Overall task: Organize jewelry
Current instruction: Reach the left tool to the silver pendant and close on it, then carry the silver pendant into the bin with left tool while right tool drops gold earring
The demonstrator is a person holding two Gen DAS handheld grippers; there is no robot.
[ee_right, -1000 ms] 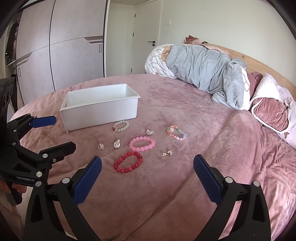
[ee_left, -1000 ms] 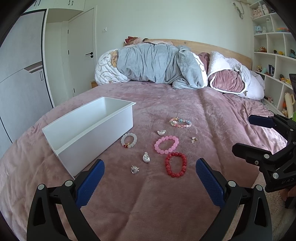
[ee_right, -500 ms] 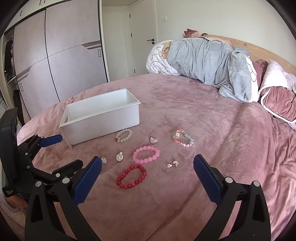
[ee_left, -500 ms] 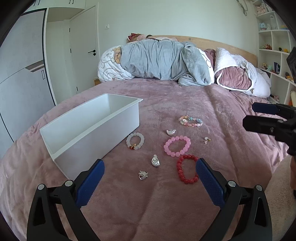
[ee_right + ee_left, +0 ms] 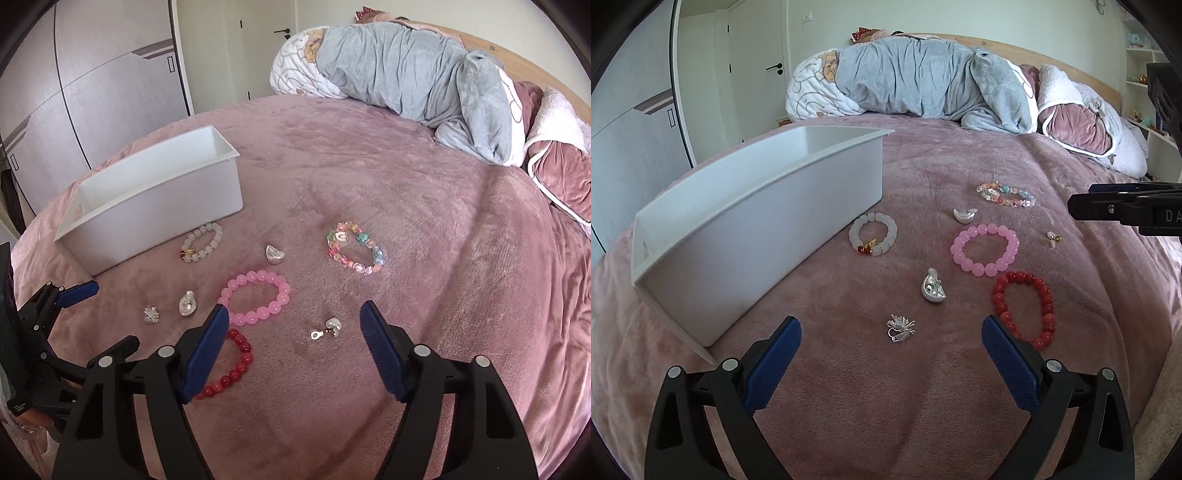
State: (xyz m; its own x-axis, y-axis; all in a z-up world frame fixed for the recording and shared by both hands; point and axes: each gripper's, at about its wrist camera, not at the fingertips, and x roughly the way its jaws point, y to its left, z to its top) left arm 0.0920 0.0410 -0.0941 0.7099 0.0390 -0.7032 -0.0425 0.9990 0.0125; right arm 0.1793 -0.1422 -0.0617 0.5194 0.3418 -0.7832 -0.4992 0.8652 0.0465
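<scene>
Jewelry lies loose on a mauve bedspread beside a white box [image 5: 746, 221] [image 5: 155, 206]: a red bead bracelet [image 5: 1025, 308] [image 5: 232, 365], a pink one [image 5: 984, 249] [image 5: 255, 297], a white one [image 5: 873, 234] [image 5: 203, 242], a multicoloured one [image 5: 1006, 194] [image 5: 354, 253], and several small silver charms. My left gripper [image 5: 890, 332] stands open just above a spiky silver charm [image 5: 900, 326]. My right gripper [image 5: 293, 319] hovers over a small silver earring [image 5: 327, 328]; its jaws are closing with nothing pressed between them.
A grey duvet [image 5: 923, 81] and pink pillows [image 5: 554, 170] pile up at the headboard. Wardrobe doors [image 5: 92, 81] stand on the left, shelves [image 5: 1141, 74] on the right. Bare bedspread spreads right of the jewelry.
Both grippers have come forward and down toward the jewelry, which looks larger. The right gripper's jaws stand narrower than before. The left jaws keep the same width.
</scene>
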